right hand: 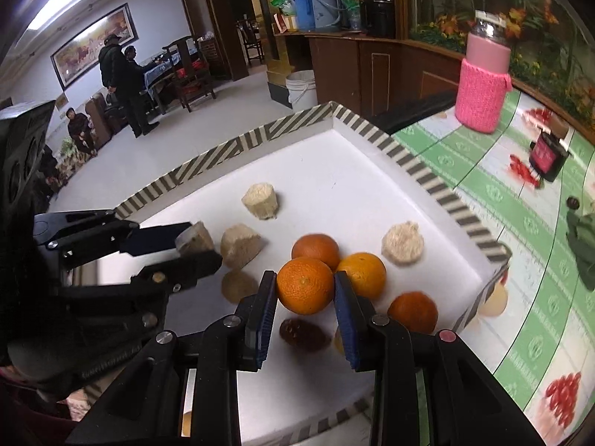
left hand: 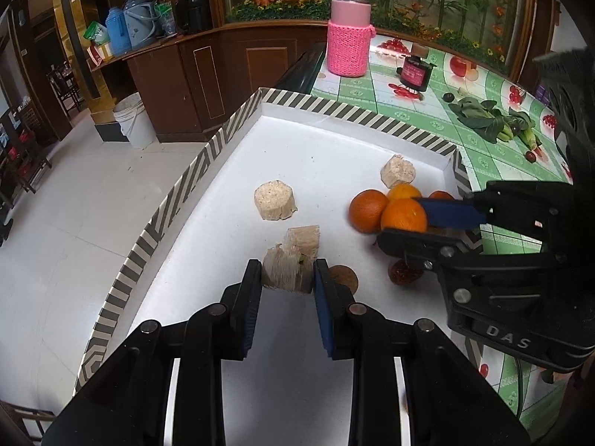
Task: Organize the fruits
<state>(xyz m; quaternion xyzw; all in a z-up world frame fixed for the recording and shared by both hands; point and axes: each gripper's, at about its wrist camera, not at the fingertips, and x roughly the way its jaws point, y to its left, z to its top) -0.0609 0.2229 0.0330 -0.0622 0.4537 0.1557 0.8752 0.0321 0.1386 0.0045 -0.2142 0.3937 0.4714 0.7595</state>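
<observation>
A white tray with a striped rim (left hand: 208, 148) (right hand: 416, 165) holds beige cake-like chunks and several oranges. My left gripper (left hand: 287, 274) is shut on a beige chunk (left hand: 284, 271), seen from the side in the right wrist view (right hand: 195, 238). My right gripper (right hand: 305, 290) is shut on an orange (right hand: 305, 285), which also shows in the left wrist view (left hand: 403, 215). Other oranges (right hand: 316, 247) (right hand: 362, 273) (right hand: 412, 312) touch it. Loose chunks (left hand: 273, 200) (left hand: 398, 171) (right hand: 241, 245) lie around. A dark red fruit (right hand: 303, 334) lies below the held orange.
A pink knitted bottle (left hand: 349, 42) and a small dark jar (left hand: 413, 73) stand on the green fruit-print tablecloth (left hand: 427, 111). Leafy greens (left hand: 491, 119) lie at right. A wooden counter, a white bucket (left hand: 134, 120) and people stand beyond the table's edge.
</observation>
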